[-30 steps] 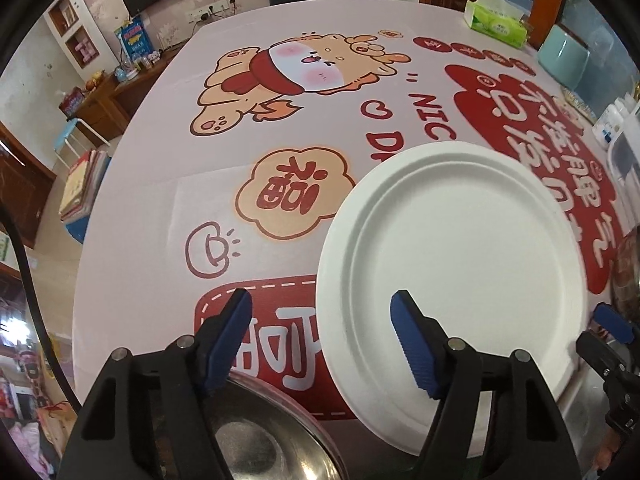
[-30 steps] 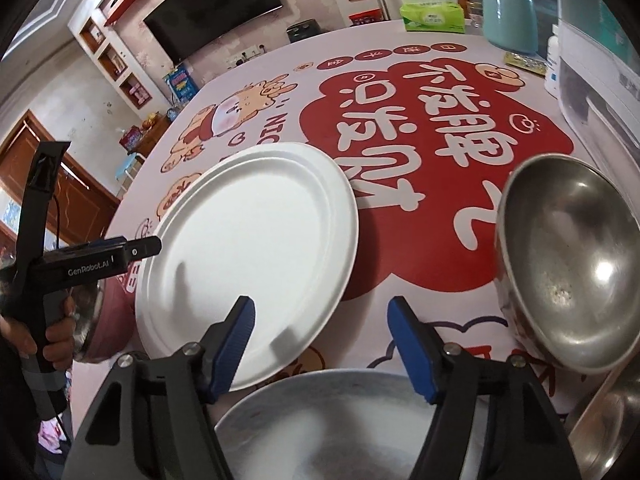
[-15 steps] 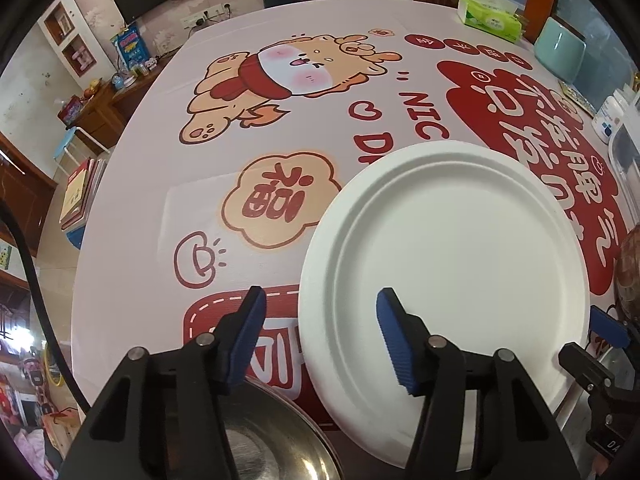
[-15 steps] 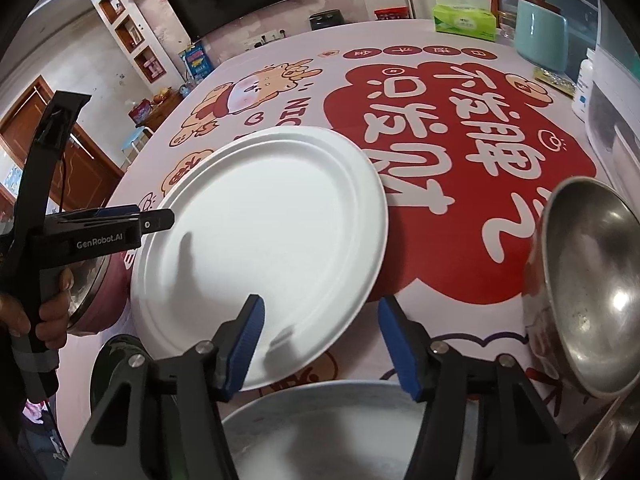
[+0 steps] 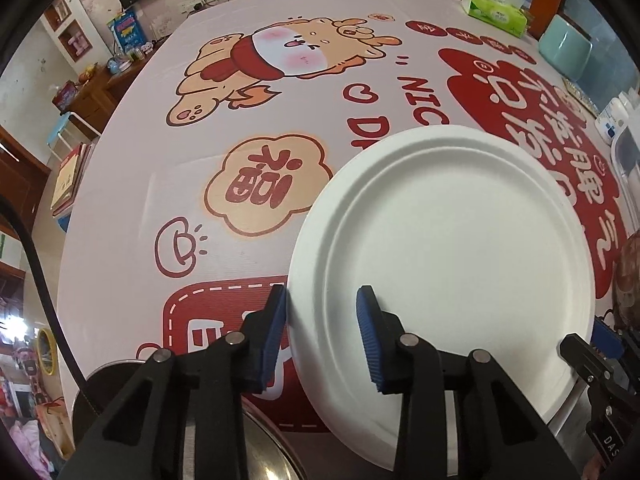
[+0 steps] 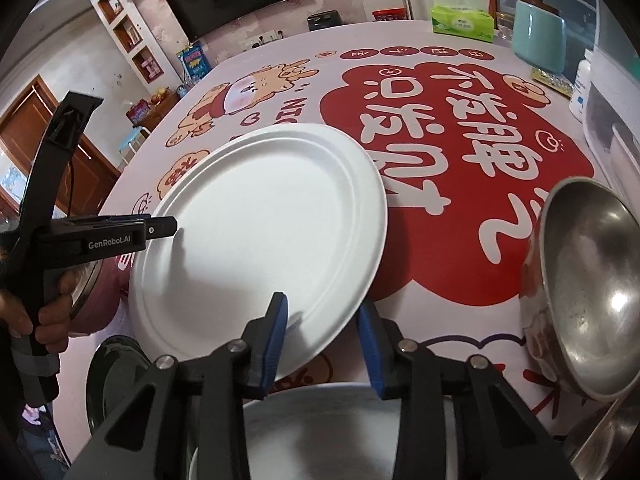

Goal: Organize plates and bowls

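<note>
Fingers: left gripper [image 5: 322,336] closing on white plate [image 5: 452,256] rim | right gripper [image 6: 322,338] same

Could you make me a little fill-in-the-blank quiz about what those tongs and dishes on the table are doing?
1. Both tongs, the left tongs and the right tongs, are closing on the rim of one ____ plate.
2. The shiny bowl at the right of the right-hand view is made of ____.
3. The tissue pack at the table's far edge is coloured ____.
4. The tablecloth shows a cartoon animal with a ____ scarf.

Missing words: white; metal; green; red
</note>
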`<state>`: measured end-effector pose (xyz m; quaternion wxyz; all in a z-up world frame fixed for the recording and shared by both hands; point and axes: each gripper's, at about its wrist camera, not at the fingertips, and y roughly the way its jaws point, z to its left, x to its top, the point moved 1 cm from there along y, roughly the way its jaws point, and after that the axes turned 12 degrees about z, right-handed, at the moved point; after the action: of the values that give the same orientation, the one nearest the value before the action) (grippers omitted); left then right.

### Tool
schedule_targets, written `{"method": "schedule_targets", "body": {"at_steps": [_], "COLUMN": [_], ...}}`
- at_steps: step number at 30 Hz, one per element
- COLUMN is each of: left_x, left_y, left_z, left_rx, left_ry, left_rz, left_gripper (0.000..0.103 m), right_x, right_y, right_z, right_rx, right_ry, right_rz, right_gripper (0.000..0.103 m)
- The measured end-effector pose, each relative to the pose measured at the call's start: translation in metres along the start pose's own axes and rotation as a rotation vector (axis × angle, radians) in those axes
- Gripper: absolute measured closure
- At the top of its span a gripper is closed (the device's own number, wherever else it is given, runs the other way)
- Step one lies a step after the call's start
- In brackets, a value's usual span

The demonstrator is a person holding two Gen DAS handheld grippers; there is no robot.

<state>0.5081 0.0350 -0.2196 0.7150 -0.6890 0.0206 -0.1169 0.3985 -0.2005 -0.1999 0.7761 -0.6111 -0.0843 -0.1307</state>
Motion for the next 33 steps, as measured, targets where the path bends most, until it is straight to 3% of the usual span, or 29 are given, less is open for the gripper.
{"method": "schedule_targets", "body": {"at_steps": [10,19,33], "left_x": [-0.004,-0.016,-0.076], "left_y": [-0.013,-0.044,-0.116], "left_z": [0.016,0.018,0.012], "left_rx": [-0.116,-0.17,-0.214], "left_ry": [-0.073,-0.091,-0.111], "left_rz": [-0.043,-0.127,-0.21], "left_gripper": [0.073,0.073,0.073], "right_x": [-0.002,-0.006,-0.049], "right_y": [-0.007,-0.034,-0.107], "right_z": [0.0,0.003,0.015], "right_rx": [-0.01,-0.02,-0.005], "right_ry": [0.016,0.026,0.03], "right_rz": [-0.01,-0.057,-0.16], "right_gripper": [0.071,0.072,0.073]}}
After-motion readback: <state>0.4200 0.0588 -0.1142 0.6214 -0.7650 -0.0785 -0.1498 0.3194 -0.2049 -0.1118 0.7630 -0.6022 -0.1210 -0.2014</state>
